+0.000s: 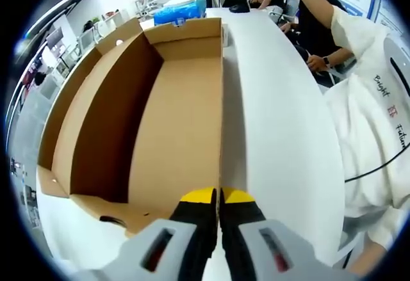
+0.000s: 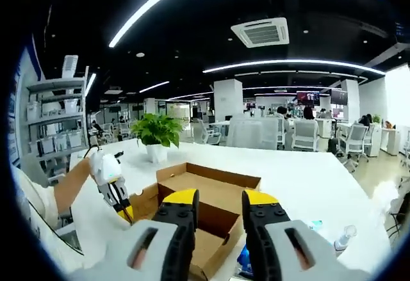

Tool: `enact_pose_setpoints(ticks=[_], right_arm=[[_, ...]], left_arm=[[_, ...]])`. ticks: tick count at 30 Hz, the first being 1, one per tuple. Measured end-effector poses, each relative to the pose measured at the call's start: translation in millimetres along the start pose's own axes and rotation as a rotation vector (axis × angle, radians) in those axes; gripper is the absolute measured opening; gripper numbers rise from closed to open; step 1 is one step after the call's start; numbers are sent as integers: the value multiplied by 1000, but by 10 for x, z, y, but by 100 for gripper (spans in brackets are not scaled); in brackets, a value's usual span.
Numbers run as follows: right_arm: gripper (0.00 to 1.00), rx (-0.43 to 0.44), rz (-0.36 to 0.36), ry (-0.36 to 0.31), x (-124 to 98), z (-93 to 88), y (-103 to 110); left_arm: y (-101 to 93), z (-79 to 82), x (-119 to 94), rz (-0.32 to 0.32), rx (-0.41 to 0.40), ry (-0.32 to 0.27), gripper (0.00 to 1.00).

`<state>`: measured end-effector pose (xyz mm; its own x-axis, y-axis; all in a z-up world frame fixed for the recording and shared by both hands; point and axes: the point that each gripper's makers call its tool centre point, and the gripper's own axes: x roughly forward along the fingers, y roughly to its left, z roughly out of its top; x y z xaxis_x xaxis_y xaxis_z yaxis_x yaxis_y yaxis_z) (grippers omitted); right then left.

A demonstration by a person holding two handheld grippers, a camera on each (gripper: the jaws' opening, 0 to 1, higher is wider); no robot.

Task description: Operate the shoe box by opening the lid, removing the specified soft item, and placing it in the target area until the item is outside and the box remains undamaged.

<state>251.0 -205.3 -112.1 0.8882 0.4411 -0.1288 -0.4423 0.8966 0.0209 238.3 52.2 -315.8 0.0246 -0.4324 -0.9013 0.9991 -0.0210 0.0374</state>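
Yellow-tipped jaws of the left gripper (image 1: 219,198) stand pressed together at the near end of the shoe box (image 1: 163,121), right on the line of its right-hand wall, and seem to pinch that wall's edge, though the contact itself is hard to make out. In the right gripper view the same gripper (image 2: 122,207) shows at the box's left side, its tips down at the cardboard rim.

Cardboard box first, as the largest thing: it lies open on the white table (image 1: 275,121), its long axis running straight away from the left gripper toward the table's far end. Its lid (image 1: 77,102) is already thrown back and stands up along the left side. The floor of the box (image 1: 179,127) looks bare; no soft item can be seen in it, so I cannot tell where that item lies.

The right gripper (image 2: 218,205) hangs above and back from the box (image 2: 211,194), jaws apart with nothing between them, looking across it toward the room. The left one is therefore much the nearer; the right would have to come down and forward to reach inside.

Beyond the box's far end sits a blue pack (image 1: 179,11). A potted plant (image 2: 157,134) stands further along the table, and a small bottle (image 2: 344,235) near its right edge. A person in a white top (image 1: 371,134) stands at the table's right side.
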Motion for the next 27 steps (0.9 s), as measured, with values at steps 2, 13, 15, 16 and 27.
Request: enact_pose_setpoints(ticks=[2,13,15,16,27], right_arm=[[24,-75,-7,15,22,55,-22],[21,-62,-17,198,515,40,-216],[22,-81,-50,211,548,55,-288],[22,-94,-57,215,568,63,-309],[34,133,65,266,847,-33,-285]], left_arm=[[-1,0,3,2,-2,5,1],[-1,1,4,12,6,2,1],[2,1,4,10,6,3,1],[3,1,4,9,5,4,1],[8,-1,8,10,1,10,1]])
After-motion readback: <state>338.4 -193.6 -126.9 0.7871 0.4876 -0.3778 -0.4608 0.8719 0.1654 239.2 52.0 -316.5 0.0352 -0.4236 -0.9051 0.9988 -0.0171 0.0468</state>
